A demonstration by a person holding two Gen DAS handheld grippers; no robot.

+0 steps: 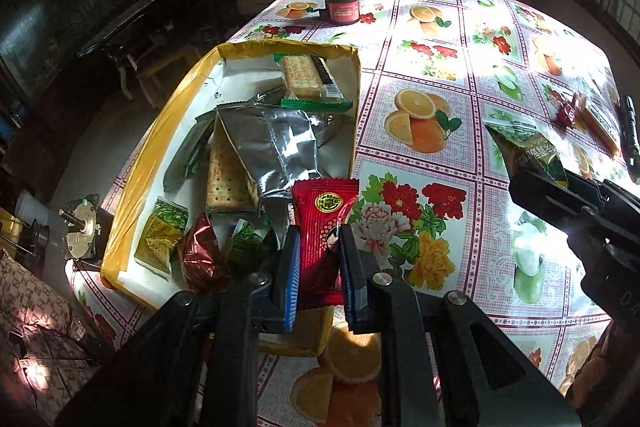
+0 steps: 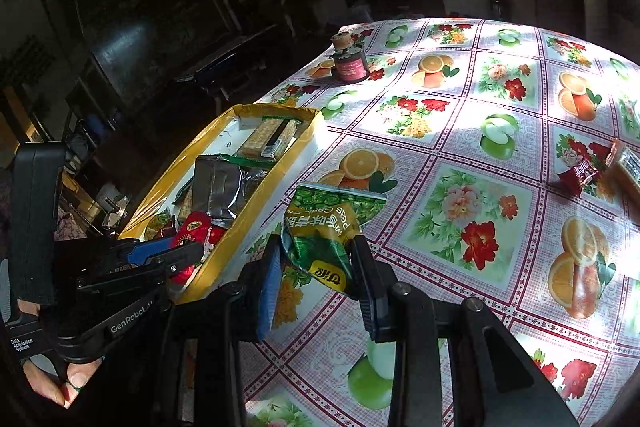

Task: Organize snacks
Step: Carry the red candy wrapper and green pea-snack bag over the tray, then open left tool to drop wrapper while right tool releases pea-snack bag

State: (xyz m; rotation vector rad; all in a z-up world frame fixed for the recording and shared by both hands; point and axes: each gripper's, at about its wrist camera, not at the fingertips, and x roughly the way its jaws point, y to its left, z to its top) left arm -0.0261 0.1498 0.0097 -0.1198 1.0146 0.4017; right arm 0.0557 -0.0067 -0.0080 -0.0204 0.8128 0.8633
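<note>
Step in hand, as I read it: carrying two snacks to the box, one per tool. My left tool (image 1: 318,259) is clenched on a flat red foil snack packet (image 1: 324,227), which stands upright between the blue pads at lower centre of the left wrist view, right at the near corner of the shallow yellow-rimmed cardboard box (image 1: 168,131). My right tool (image 2: 316,267) is clamped on a crumpled green-and-yellow pea snack packet (image 2: 324,231), held over the fruit-and-flower patterned tabletop (image 2: 480,227), just beside the box's long wall, at lower centre of the right wrist view.

The box already holds cracker packs, a silver foil bag and small green and red packets. A red wrapped sweet (image 2: 580,175) and a long orange-wrapped bar (image 2: 628,171) lie loose at the right edge of the right wrist view, well apart from the box.

Next move, in my judgement: bring the red packet over the box interior and let it go clear of the rim, then the green one. Risk is a packet catching the wall and falling outside.

Writing: the green packet reads "Peas" upside down, with Chinese characters and a yellow logo patch. The red packet carries a round yellow-green emblem, text too small to read. The left tool's body reads "GenRobot" and "Data Acquisition System". The small dark jar (image 2: 352,67) in the upper centre has a pink label, illegible.
</note>
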